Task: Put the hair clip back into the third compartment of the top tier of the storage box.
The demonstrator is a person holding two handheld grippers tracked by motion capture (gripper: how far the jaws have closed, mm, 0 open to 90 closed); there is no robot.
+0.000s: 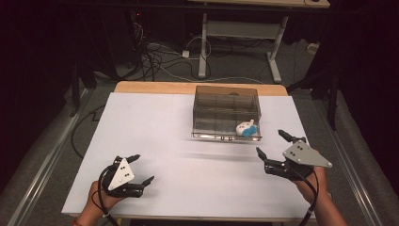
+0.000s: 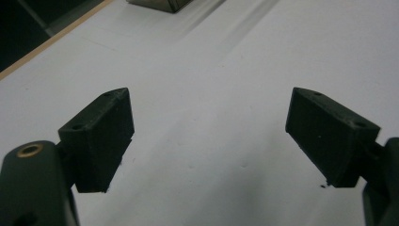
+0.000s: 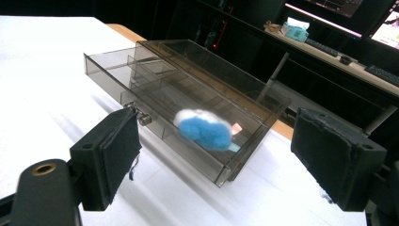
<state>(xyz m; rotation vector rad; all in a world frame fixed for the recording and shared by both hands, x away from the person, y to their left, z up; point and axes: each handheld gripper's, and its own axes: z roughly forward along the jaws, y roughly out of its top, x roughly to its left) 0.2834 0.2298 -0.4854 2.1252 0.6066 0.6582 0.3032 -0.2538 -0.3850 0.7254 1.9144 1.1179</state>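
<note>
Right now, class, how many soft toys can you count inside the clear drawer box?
1. A blue and white plush toy lies at the front right of the smoky clear plastic drawer box, in its open drawer. The tinted walls could hide more behind.

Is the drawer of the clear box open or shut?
Open, partly. The drawer juts out of the clear box, front and knob forward of the shell, blue-and-white plush toy lying inside.

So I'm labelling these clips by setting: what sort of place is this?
Probably a lab or workshop set up for recording. A table under a white sheet holds a clear drawer box, loose cables trail over the floor behind it, and monitors stand on a desk.
</note>
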